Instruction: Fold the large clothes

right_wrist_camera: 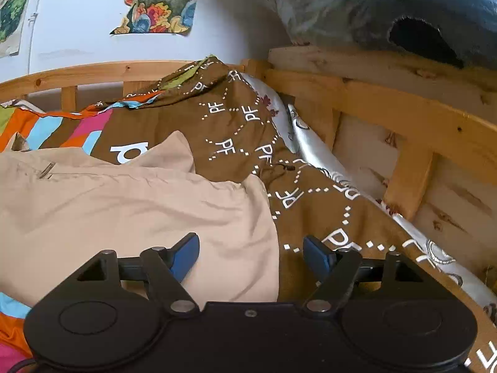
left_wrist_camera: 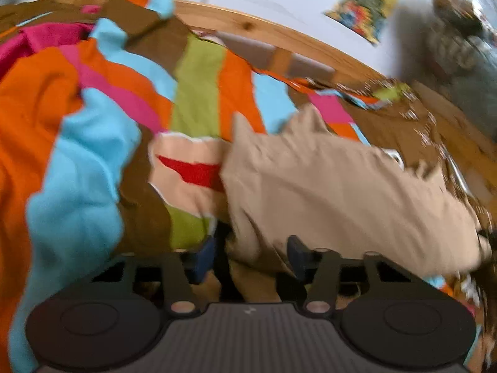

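Note:
A large beige garment (right_wrist_camera: pixel 130 205) with a small zip pocket (right_wrist_camera: pixel 46 169) lies crumpled on the bed. My right gripper (right_wrist_camera: pixel 251 255) is open just above it. Its left finger (right_wrist_camera: pixel 186 255) is over the beige cloth and its right finger (right_wrist_camera: pixel 316 255) is over the brown cover, with the garment's right edge running between them. The left wrist view is blurred by motion. There the same garment (left_wrist_camera: pixel 341 192) spreads to the right. My left gripper (left_wrist_camera: pixel 250 256) is open at its near left corner, and a fold of beige cloth sits between the fingers.
The bed has a brown cover (right_wrist_camera: pixel 236 124) printed with white PF letters and bright stripes (left_wrist_camera: pixel 93 93). A wooden bed frame (right_wrist_camera: pixel 403 115) closes the far and right sides. A grey-blue fuzzy cushion (right_wrist_camera: pixel 388 3) rests on the rail, and posters (right_wrist_camera: pixel 155 0) hang on the white wall.

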The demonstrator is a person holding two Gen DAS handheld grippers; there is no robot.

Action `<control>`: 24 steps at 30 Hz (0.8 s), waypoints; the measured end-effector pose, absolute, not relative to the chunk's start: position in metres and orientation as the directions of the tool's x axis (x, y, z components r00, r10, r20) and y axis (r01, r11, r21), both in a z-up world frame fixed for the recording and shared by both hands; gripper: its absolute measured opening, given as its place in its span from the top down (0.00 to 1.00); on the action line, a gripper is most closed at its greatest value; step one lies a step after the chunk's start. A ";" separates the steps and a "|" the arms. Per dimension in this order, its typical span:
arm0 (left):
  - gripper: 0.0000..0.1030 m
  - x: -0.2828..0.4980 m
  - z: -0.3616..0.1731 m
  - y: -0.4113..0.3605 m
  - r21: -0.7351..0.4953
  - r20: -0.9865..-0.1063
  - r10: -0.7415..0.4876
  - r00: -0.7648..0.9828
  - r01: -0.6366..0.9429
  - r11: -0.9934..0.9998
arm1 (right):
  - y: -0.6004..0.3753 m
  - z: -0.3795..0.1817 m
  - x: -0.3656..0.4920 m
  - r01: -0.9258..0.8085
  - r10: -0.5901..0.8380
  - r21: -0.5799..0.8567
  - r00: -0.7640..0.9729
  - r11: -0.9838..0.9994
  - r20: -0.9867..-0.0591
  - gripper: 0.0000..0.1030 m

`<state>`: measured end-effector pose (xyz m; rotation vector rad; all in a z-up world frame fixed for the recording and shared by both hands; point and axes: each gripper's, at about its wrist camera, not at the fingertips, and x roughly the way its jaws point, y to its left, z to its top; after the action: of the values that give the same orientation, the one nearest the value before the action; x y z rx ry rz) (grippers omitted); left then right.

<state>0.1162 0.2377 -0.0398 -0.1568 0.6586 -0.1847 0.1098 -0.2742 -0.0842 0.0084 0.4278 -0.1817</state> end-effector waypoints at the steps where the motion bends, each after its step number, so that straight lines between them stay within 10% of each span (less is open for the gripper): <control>1: 0.61 0.115 -0.042 0.235 -0.181 -0.595 -0.213 0.775 0.129 0.975 | -0.275 -0.085 0.111 0.178 -0.175 -0.031 0.891 0.983 -0.418 0.23; 3: 0.85 0.115 -0.044 0.232 -0.141 -0.594 -0.192 0.781 0.133 0.981 | -0.275 -0.088 0.112 0.179 -0.179 -0.040 0.885 0.983 -0.430 0.23; 9: 0.96 0.106 -0.034 0.243 -0.193 -0.549 -0.220 0.806 0.133 0.972 | -0.274 -0.091 0.115 0.211 -0.237 -0.108 0.863 0.972 -0.446 0.25; 19: 0.89 0.102 -0.025 0.239 -0.175 -0.571 -0.137 0.809 0.043 0.984 | -0.254 -0.068 0.105 0.181 -0.223 -0.161 0.928 0.970 -0.298 0.20; 24: 0.62 0.121 0.011 0.192 -0.124 -0.518 -0.208 0.830 0.168 0.978 | -0.195 -0.043 0.135 -0.033 -0.001 -0.128 0.967 0.991 -0.255 0.15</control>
<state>0.1211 0.1923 0.0112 -0.0744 0.5580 -0.1996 0.1350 -0.1952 -0.0433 -0.1318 0.2573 0.0165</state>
